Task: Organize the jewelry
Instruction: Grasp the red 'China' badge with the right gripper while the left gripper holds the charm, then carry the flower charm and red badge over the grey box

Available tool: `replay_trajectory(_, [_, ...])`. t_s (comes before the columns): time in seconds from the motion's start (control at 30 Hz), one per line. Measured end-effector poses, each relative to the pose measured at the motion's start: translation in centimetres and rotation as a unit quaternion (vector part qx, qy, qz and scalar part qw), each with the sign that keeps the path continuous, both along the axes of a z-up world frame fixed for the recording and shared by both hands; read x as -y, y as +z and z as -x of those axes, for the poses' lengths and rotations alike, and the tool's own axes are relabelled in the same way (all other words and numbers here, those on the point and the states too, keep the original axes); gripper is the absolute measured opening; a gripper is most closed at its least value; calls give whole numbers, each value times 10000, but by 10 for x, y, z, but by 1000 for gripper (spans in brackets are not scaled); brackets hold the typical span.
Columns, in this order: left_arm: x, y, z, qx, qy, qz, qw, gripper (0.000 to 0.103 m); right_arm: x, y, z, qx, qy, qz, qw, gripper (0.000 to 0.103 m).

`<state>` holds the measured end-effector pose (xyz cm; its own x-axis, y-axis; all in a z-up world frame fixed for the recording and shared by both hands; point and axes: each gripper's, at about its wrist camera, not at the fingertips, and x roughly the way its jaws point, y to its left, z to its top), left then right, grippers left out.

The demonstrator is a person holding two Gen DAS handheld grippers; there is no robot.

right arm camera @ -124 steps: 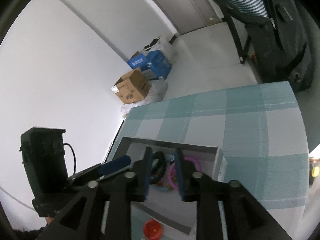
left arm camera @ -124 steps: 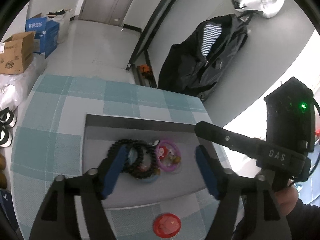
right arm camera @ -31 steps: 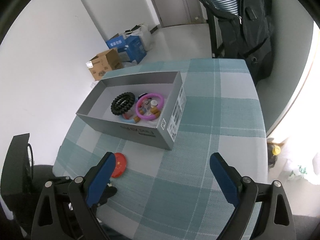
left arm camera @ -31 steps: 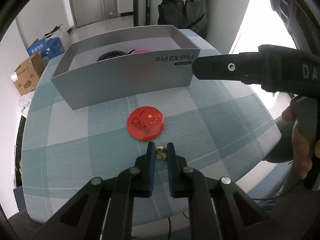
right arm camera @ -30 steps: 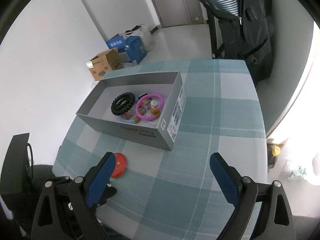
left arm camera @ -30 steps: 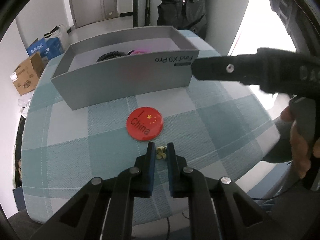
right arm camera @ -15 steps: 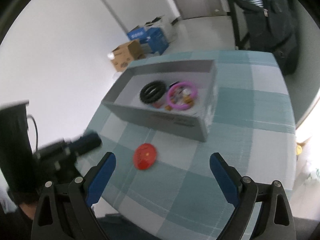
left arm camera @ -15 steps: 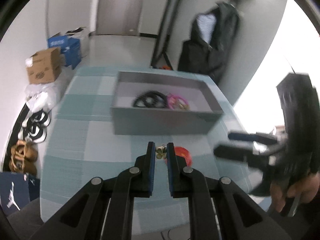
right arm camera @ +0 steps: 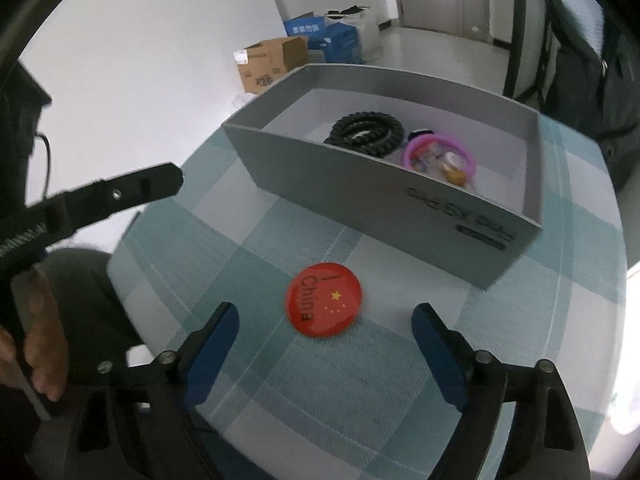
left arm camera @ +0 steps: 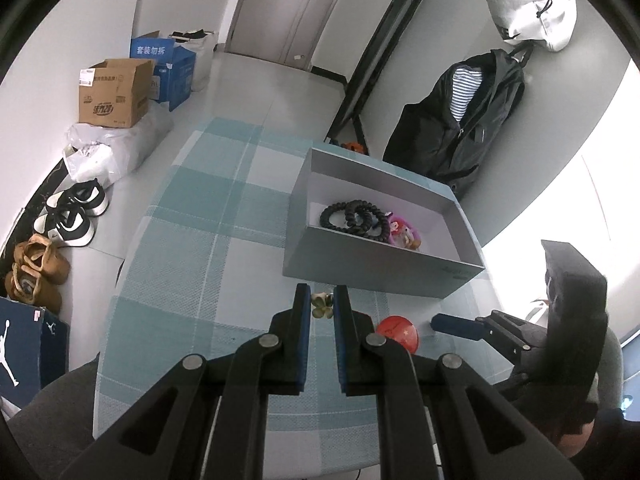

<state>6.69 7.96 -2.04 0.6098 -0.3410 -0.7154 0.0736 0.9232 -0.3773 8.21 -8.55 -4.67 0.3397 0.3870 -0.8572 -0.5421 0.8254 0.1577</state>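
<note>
My left gripper (left arm camera: 322,306) is shut on a small gold flower-shaped jewel (left arm camera: 321,305) and holds it above the checked table, just in front of the grey box (left arm camera: 376,268). The box holds black coiled bands (left arm camera: 356,218) and a pink ring with small charms (left arm camera: 404,234); they show in the right wrist view too, the black bands (right arm camera: 366,130) and the pink ring (right arm camera: 440,156). A red round "China" badge (right arm camera: 325,305) lies on the table in front of the box (right arm camera: 400,196). My right gripper (right arm camera: 324,338) is open, low over the table, with the badge between its fingers.
The table has a teal checked cloth (left arm camera: 192,240) and ends close behind both grippers. On the floor to the left are shoes (left arm camera: 72,216), a cardboard box (left arm camera: 114,94) and a blue box (left arm camera: 168,64). A dark jacket (left arm camera: 460,128) hangs at the back right.
My left gripper has lifted the gold jewel off the table and risen higher, towards the box. My right gripper has come down and forward around the red badge.
</note>
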Motion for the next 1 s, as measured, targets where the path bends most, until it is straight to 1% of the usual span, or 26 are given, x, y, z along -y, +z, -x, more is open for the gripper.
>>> replay_trajectory(0.1, [-4, 1, 0, 7, -13, 3, 10000, 7, -8, -2, 1, 167, 60, 187, 9997, 86])
replay_trajectory(0.17, [-6, 0, -1, -11, -7, 33, 10000, 7, -13, -3, 3, 269, 112, 302, 9991, 82])
replay_trajectory(0.23, [-7, -3, -3, -80, -7, 71, 9999, 7, -18, -3, 4, 451, 167, 526, 9975, 69])
replay_trajectory(0.27, [-8, -4, -4, -106, 3, 83, 9999, 7, -20, -4, 4, 511, 193, 606, 9967, 67])
replay_trajectory(0.37, [-9, -7, -6, -162, 44, 132, 9998, 7, -22, -3, 4, 543, 228, 605, 9964, 53])
replay_trajectory(0.4, [-9, -7, -6, -164, 51, 142, 9998, 7, -21, -2, 4, 570, 213, 635, 9961, 42])
replay_trajectory(0.63, [-7, -6, -4, -144, 77, 103, 9998, 7, -16, 0, 6, 499, 235, 487, 9973, 42])
replay_trajectory(0.73, [-7, -6, -4, -125, 125, 60, 9998, 7, -13, 8, 8, 525, 267, 360, 9976, 42])
replay_trajectory(0.87, [-7, -4, -3, -47, 194, 10, 9998, 7, -8, 19, 11, 519, 243, 31, 9984, 42])
replay_trajectory(1.0, [-3, 0, -3, -12, 177, 48, 9998, 7, 2, 35, 11, 543, 156, -406, 9976, 42])
